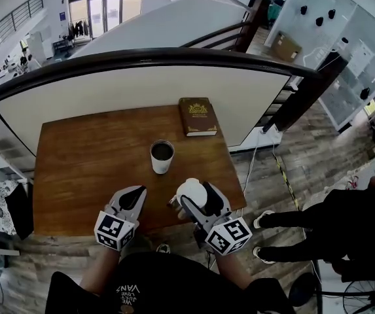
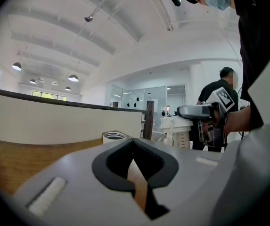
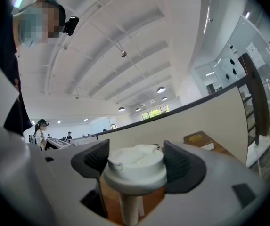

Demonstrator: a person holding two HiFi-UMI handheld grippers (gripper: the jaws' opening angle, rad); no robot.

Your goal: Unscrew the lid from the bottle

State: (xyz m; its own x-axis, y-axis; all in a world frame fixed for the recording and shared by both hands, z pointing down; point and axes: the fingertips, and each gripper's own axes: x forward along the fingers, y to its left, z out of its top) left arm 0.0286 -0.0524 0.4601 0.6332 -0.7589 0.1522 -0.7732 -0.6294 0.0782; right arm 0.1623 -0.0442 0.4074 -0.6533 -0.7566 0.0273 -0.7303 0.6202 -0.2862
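Note:
The white bottle (image 1: 161, 157) stands upright and uncapped in the middle of the wooden table (image 1: 82, 169), its dark opening showing. Its white lid (image 1: 191, 190) is off the bottle and sits between the jaws of my right gripper (image 1: 194, 199) near the table's front edge. In the right gripper view the lid (image 3: 135, 169), with a white tube hanging under it, fills the gap of the right gripper (image 3: 137, 160). My left gripper (image 1: 136, 193) is shut with nothing in it, just left of the lid. In the left gripper view the left gripper (image 2: 134, 149) points toward the bottle (image 2: 114, 136).
A brown book (image 1: 197, 116) lies at the table's far right edge. A curved dark railing (image 1: 148, 59) and low wall run behind the table. A person in black (image 1: 344, 227) stands on the floor to the right.

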